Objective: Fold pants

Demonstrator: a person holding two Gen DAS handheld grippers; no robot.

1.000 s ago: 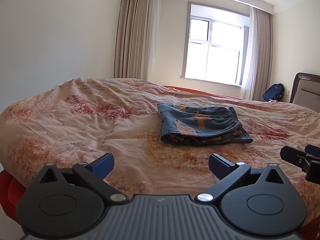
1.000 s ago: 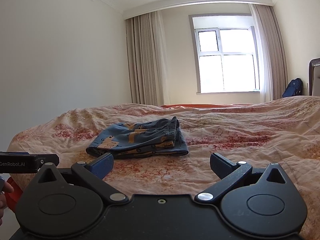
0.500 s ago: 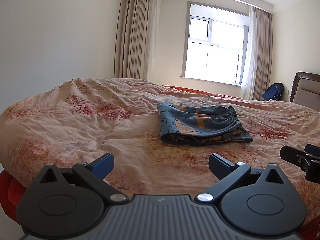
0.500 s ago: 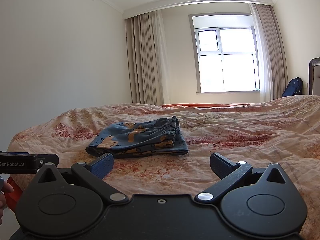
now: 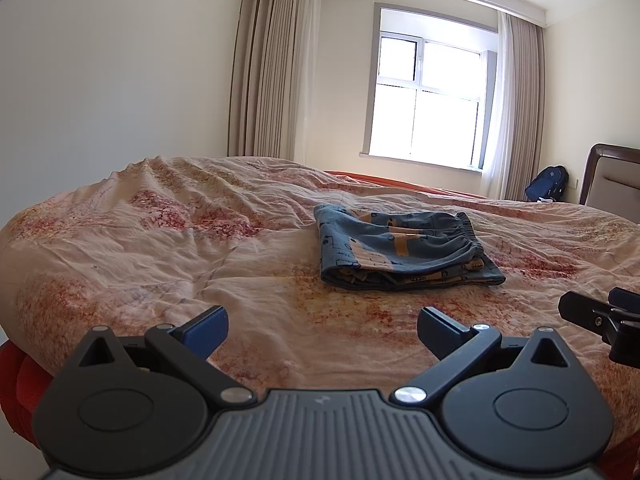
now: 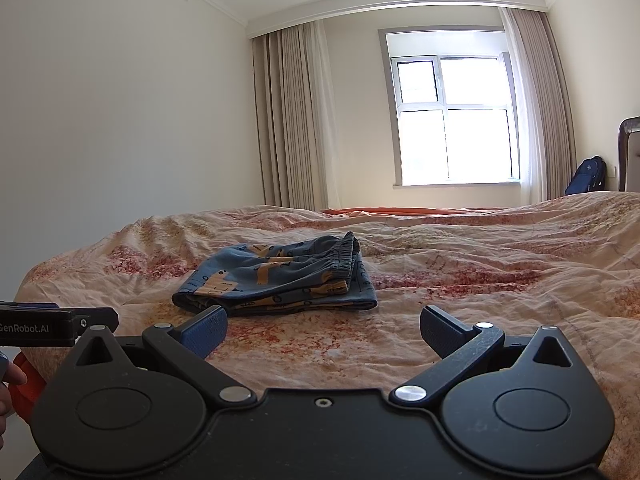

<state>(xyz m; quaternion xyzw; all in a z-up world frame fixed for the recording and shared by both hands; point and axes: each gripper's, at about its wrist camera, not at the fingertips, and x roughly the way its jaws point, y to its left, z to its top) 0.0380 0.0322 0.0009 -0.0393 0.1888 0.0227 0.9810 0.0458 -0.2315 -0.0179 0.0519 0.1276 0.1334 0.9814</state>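
Blue pants (image 5: 400, 250) with an orange print lie folded in a compact stack on the bed, elastic waistband on top at the right; the same pants (image 6: 280, 280) show in the right wrist view. My left gripper (image 5: 322, 330) hovers open over the quilt, short of the pants, nothing between its fingers. My right gripper (image 6: 323, 330) is also open and empty, just in front of the stack. The right gripper's tip (image 5: 600, 320) shows at the right edge of the left wrist view; the left gripper's body (image 6: 52, 326) shows at the left edge of the right wrist view.
A wrinkled pink floral quilt (image 5: 160, 248) covers the bed. A wall runs along the left side, curtains and a window (image 5: 428, 96) stand behind. A headboard (image 5: 612, 176) and a blue backpack (image 5: 548, 182) are at the far right. A hand (image 6: 8, 388) shows at the left edge.
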